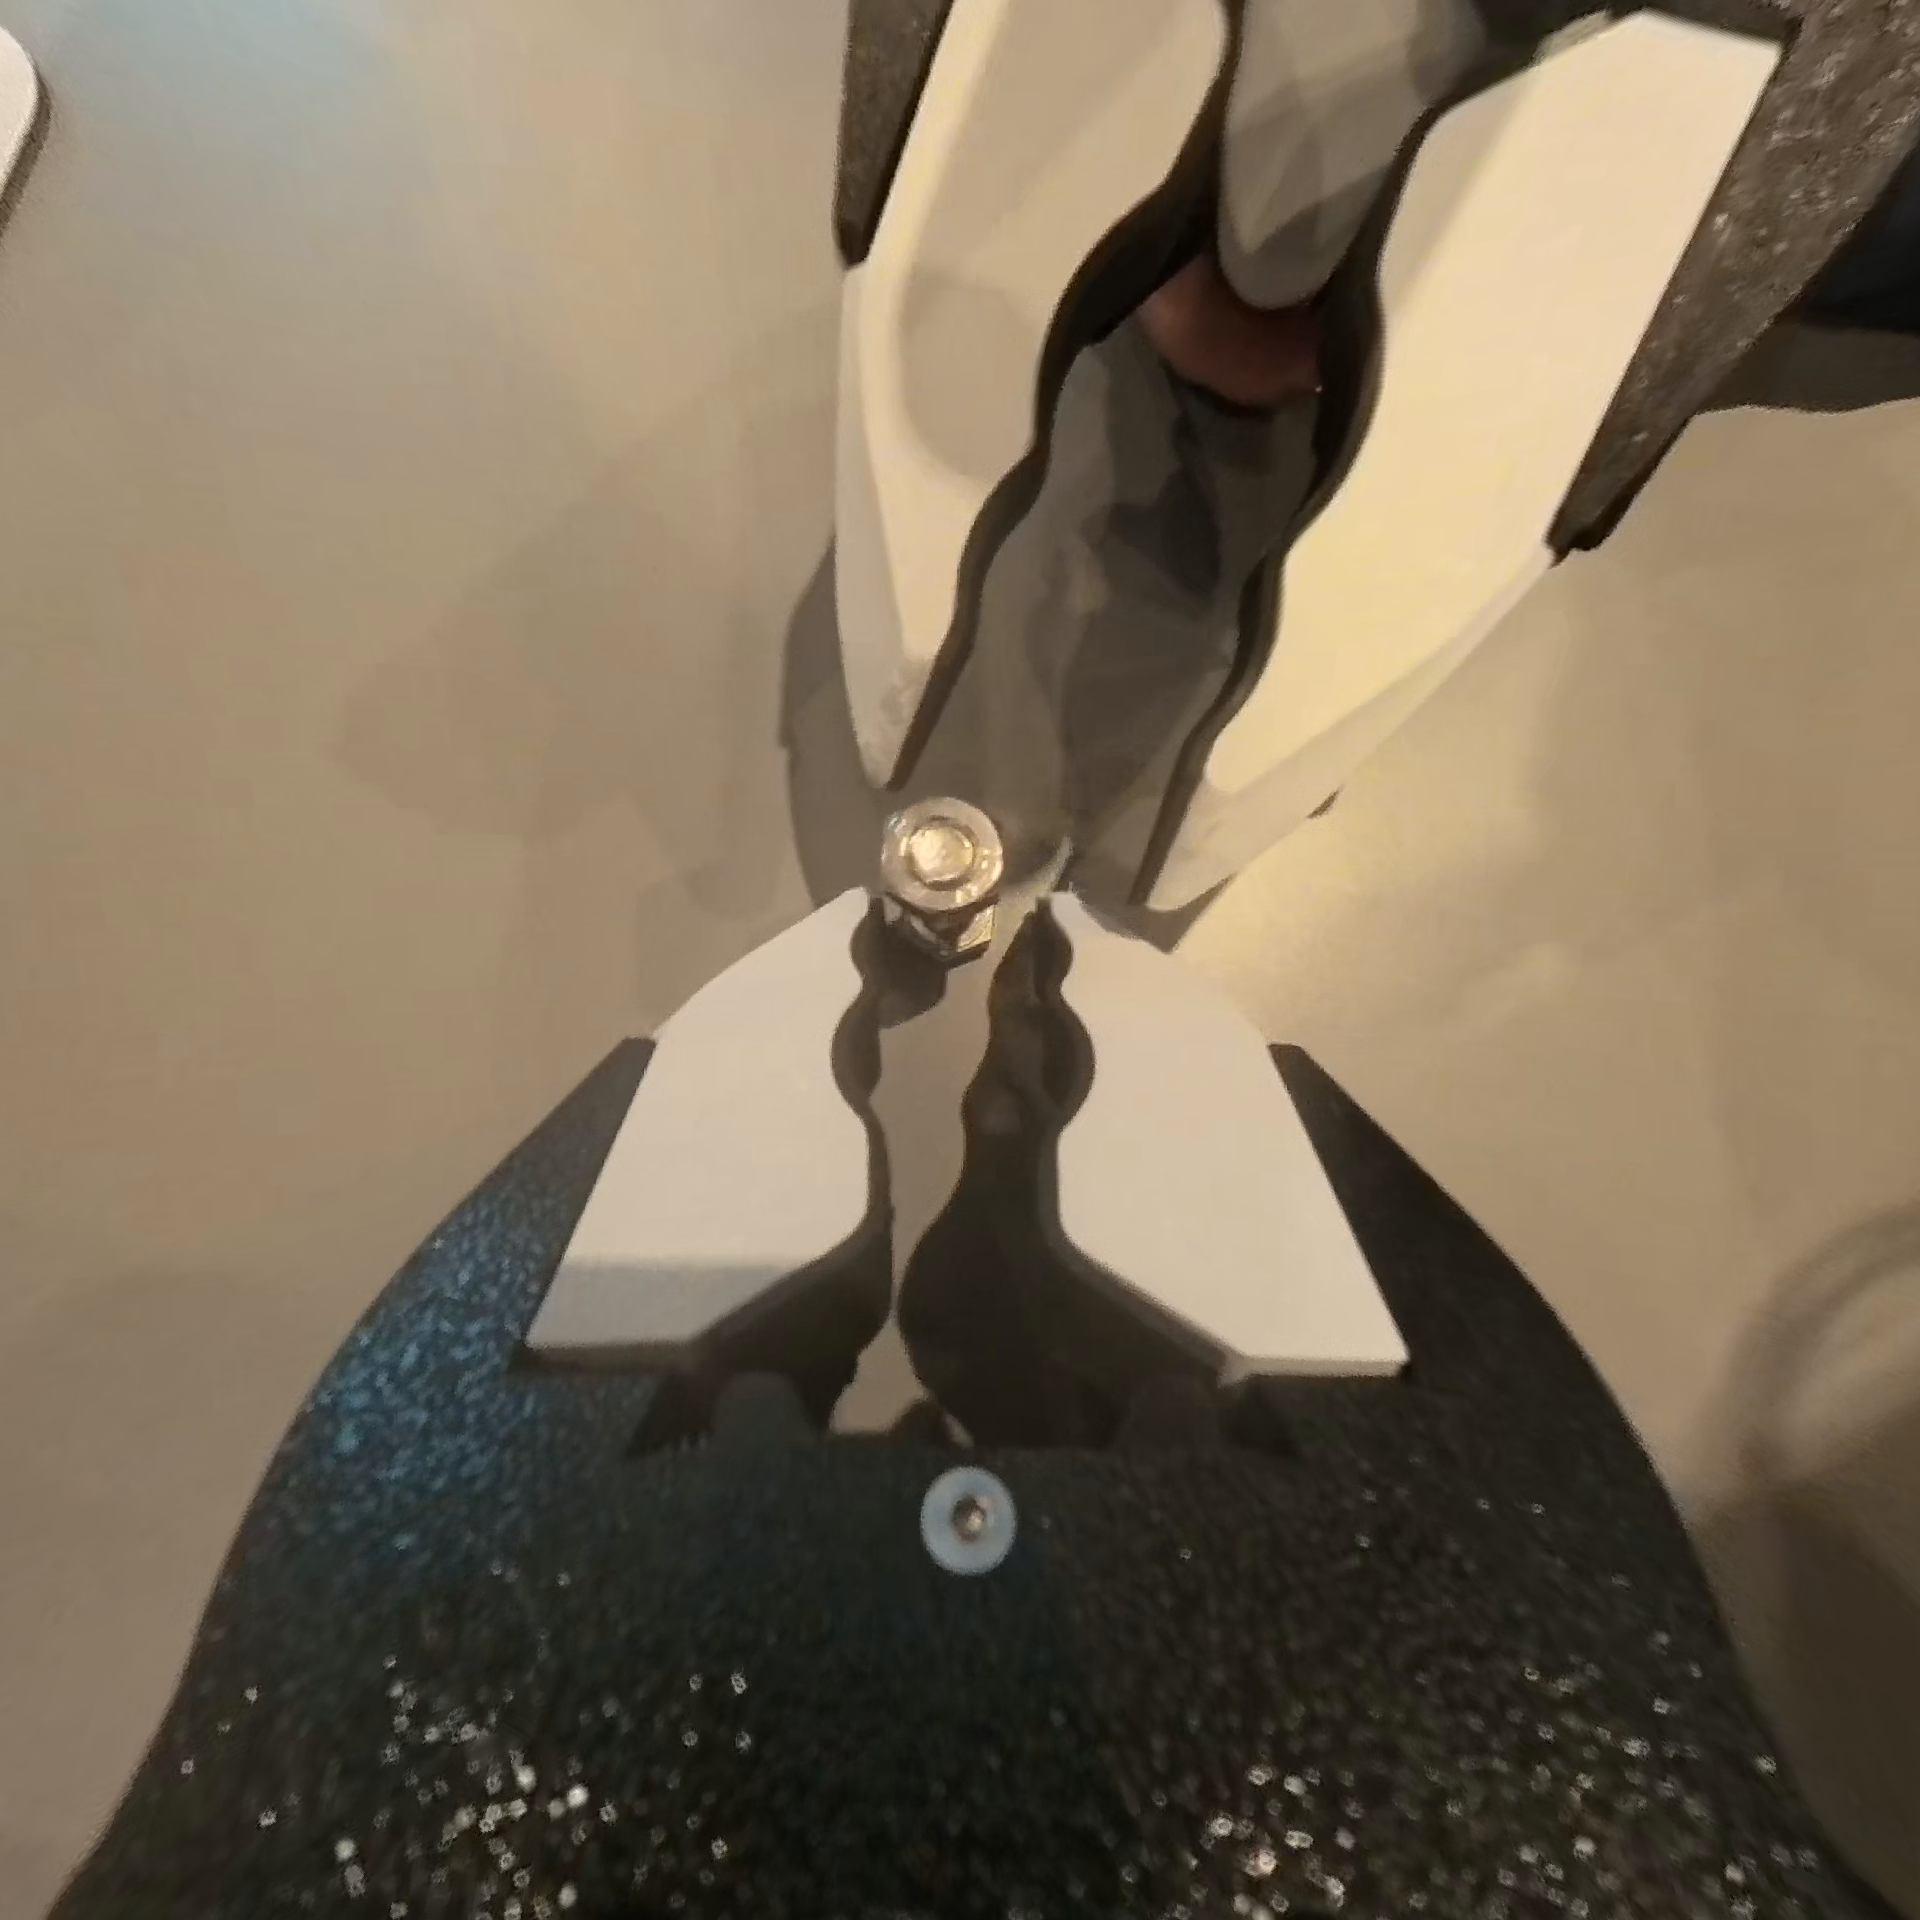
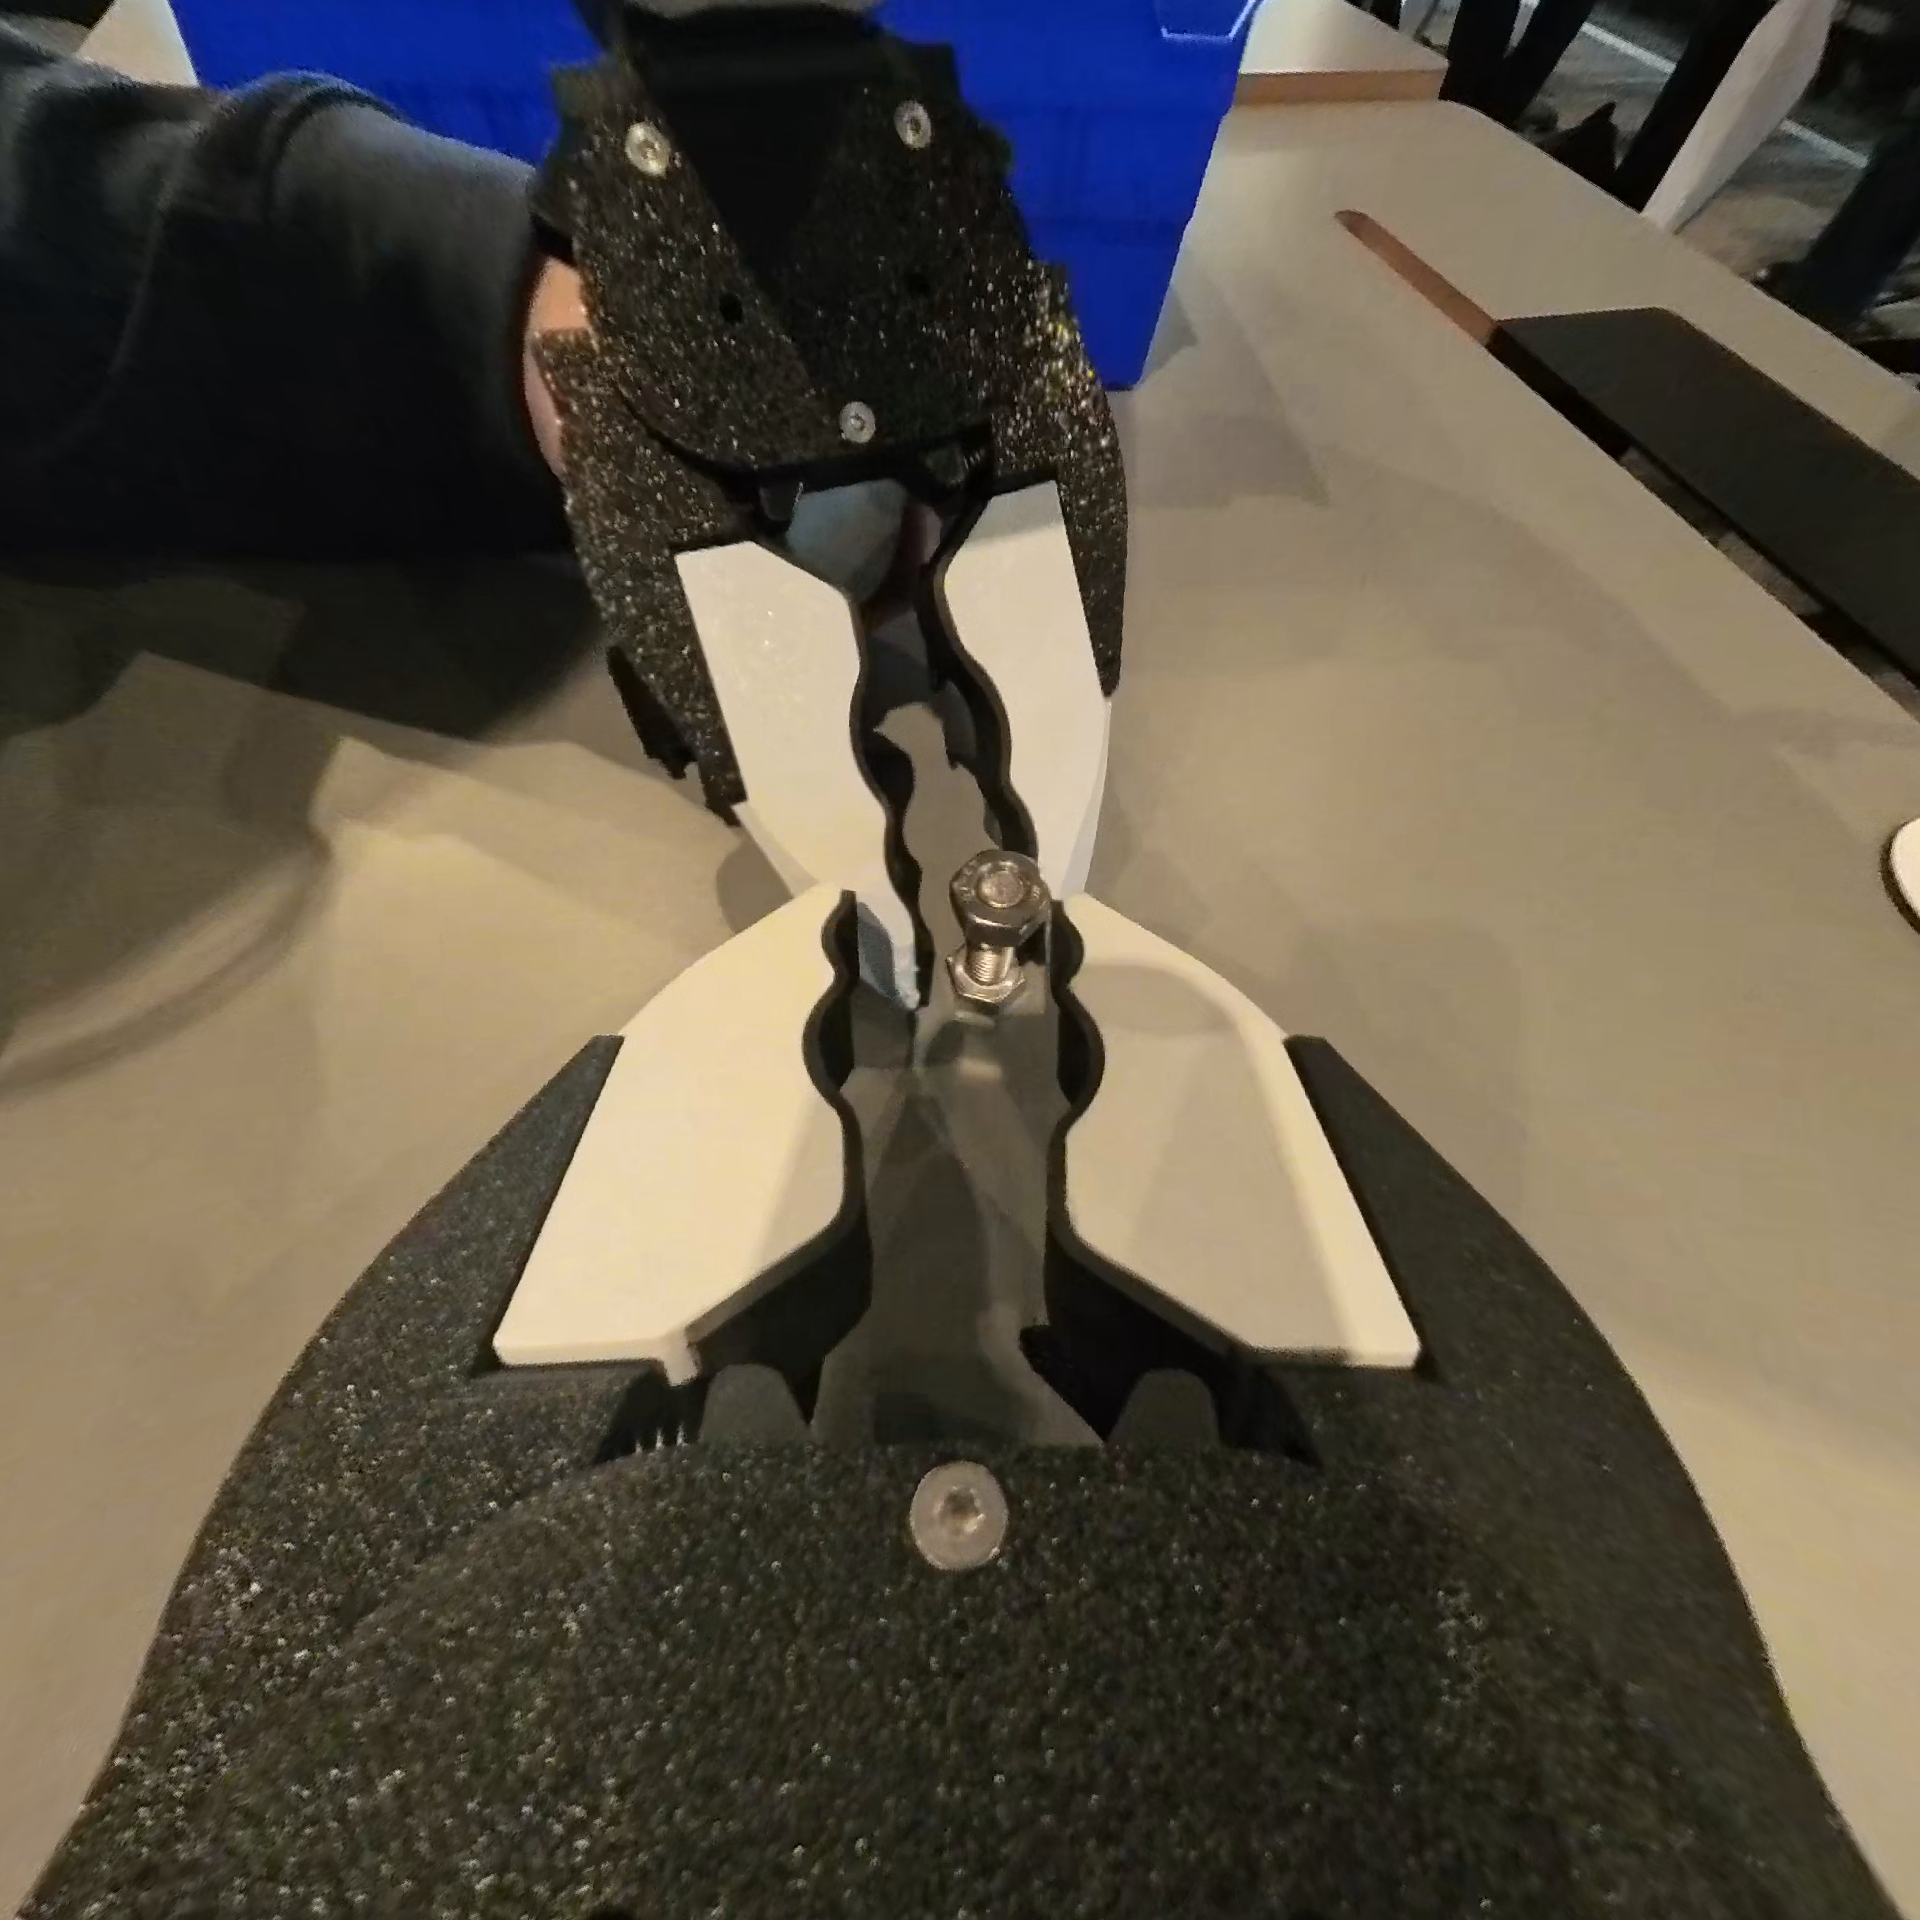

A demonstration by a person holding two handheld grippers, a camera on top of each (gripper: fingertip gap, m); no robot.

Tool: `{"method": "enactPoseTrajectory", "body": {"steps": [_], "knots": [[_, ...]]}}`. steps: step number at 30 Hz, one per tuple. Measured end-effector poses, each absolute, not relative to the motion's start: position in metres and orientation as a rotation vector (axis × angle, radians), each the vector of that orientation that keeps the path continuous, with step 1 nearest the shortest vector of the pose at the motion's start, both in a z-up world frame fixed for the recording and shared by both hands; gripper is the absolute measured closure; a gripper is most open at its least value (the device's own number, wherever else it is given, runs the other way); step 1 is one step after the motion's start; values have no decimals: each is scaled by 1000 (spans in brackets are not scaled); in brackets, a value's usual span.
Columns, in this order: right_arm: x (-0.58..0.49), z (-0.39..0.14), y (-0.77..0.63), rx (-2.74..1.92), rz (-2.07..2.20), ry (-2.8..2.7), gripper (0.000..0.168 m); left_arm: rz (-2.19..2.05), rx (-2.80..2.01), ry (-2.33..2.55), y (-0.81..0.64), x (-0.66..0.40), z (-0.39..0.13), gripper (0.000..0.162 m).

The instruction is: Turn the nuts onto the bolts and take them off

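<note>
Basically mid-threading: left gripper (image 1: 951, 920) clenched on the bolt (image 2: 995, 925) above the table (image 2: 1455, 831). The nut (image 2: 982, 992) sits low on its shaft. Right gripper (image 2: 951, 914) straddles the bolt, slack. Next: right pinches the nut and twists, probably.

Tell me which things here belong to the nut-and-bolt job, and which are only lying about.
For the job: bolt, nut threaded on it, left gripper, right gripper.

Lying about: blue bin, black slab, white object at the right edge of the view, all on the table.
</note>
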State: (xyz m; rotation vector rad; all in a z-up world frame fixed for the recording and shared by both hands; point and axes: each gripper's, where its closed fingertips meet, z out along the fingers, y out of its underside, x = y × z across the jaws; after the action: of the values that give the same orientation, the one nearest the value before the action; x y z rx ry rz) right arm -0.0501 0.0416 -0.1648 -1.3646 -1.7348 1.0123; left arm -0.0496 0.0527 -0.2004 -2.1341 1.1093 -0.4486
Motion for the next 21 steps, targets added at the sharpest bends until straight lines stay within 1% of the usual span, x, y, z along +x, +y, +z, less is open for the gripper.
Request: {"method": "enactPoseTrajectory", "body": {"steps": [5, 9, 11, 16, 21], "knots": [[-50, -165, 41, -1365, 1013, -1741, 134, -476, -2173, 1046, 55, -54, -200, 132], [-50, -166, 40, -1362, 1017, -1747, 135, -431, -2166, 1074, 55, -57, -200, 140], [-50, -165, 40, -1357, 1022, -1747, 134, -415, -2161, 1097, 54, -57, -201, 149], [-50, -165, 40, -1362, 1025, -1744, 130, -447, -2150, 1087, 54, -57, -201, 150], [-49, -163, 41, -1362, 1043, -1731, 130, -417, -2132, 1124, 54, -54, -201, 145]]}}
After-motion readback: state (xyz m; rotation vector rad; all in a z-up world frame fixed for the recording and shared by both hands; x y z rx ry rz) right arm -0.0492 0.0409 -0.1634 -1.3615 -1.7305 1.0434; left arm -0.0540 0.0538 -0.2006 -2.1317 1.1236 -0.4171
